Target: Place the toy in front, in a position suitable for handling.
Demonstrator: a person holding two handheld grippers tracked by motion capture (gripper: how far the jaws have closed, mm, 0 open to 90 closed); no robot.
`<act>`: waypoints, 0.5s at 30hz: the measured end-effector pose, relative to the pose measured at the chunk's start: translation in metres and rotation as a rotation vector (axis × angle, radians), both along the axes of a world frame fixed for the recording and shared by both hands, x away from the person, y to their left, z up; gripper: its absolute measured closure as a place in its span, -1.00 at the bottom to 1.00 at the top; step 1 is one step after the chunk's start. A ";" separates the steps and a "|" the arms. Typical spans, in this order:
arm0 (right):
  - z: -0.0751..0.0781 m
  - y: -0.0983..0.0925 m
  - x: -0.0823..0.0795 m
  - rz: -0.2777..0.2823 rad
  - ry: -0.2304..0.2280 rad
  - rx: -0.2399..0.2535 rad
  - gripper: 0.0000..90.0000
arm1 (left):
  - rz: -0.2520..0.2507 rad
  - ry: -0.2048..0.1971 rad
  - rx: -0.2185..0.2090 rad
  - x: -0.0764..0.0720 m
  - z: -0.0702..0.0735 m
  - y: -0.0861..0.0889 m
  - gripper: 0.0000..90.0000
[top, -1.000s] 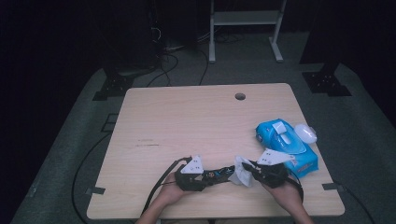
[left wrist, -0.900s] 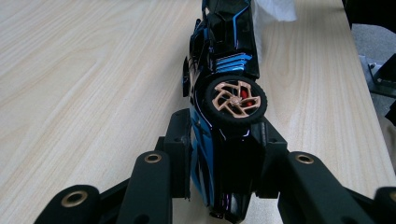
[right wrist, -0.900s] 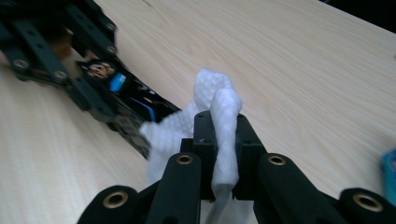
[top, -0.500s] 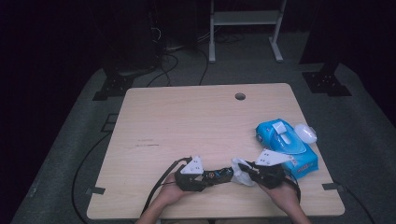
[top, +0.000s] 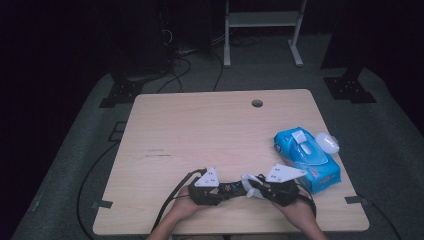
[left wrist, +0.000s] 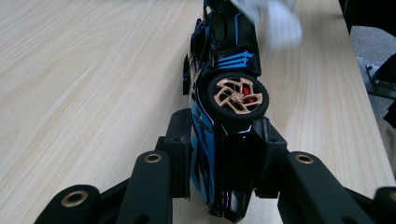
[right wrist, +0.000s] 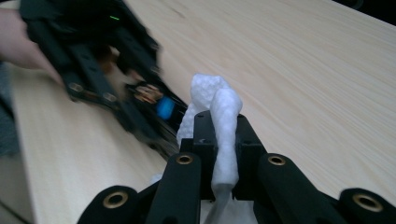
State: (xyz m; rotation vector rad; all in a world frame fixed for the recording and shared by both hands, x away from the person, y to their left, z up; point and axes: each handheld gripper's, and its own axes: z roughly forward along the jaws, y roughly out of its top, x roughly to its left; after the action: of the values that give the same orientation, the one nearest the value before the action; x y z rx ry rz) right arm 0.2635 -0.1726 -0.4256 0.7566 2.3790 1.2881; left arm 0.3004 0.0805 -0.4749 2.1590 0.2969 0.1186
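Observation:
A black and blue toy car [left wrist: 224, 93] with gold-spoked wheels lies on its side, and my left gripper [left wrist: 224, 140] is shut on its rear end. In the high view the car [top: 231, 188] spans the gap between both hands near the table's front edge. My right gripper [right wrist: 219, 135] is shut on a white wet wipe [right wrist: 219, 112], whose bunched end rests against the car's front. The same wipe [top: 251, 183] shows as a white clump at the tip of my right gripper [top: 260, 187], just right of my left gripper [top: 222, 192].
A blue pack of wet wipes [top: 306, 158] lies at the table's right side, with a white oval object [top: 327, 142] beside it. The wooden table [top: 200, 130] has a cable hole [top: 257, 103] at the back. Cables trail off the front left edge.
The right gripper and its wipe have shifted slightly along the car's front. The left gripper and the car have stayed put.

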 end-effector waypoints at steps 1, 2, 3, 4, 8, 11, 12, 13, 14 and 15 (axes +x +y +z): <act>-0.001 0.006 -0.001 0.016 -0.009 -0.013 0.83 | -0.003 -0.003 0.003 0.000 0.000 0.000 0.45; -0.001 0.009 -0.001 0.020 -0.019 -0.029 0.83 | -0.002 -0.004 0.004 0.000 0.000 0.000 0.45; -0.001 0.010 0.000 0.019 -0.030 -0.042 0.83 | 0.000 0.001 0.000 0.000 0.000 0.001 0.45; 0.000 0.009 0.002 0.003 -0.027 -0.037 0.83 | 0.001 0.001 0.000 -0.001 0.000 0.001 0.45; -0.001 0.001 0.007 -0.064 -0.007 -0.023 0.84 | -0.001 0.000 0.001 -0.001 0.000 -0.001 0.45; -0.001 0.013 0.003 -0.027 -0.010 -0.014 0.84 | -0.005 -0.001 0.007 -0.001 0.000 -0.001 0.45; -0.002 0.018 0.002 -0.009 -0.012 -0.014 0.84 | -0.005 -0.001 0.005 -0.001 0.000 -0.001 0.45; -0.003 0.021 0.002 0.010 -0.016 -0.023 0.83 | -0.004 -0.001 0.003 -0.001 0.000 -0.001 0.45; -0.003 0.023 0.002 0.014 -0.019 -0.031 0.83 | -0.004 0.000 0.004 -0.001 0.000 0.000 0.45; -0.002 0.022 0.003 0.013 -0.017 -0.031 0.83 | -0.004 0.001 0.003 -0.001 0.000 0.000 0.45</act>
State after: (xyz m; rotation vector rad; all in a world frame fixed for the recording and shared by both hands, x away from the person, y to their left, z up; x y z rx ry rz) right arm 0.2667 -0.1508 -0.4280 0.7203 2.3886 1.2550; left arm 0.2990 0.0802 -0.4749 2.1627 0.2932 0.1164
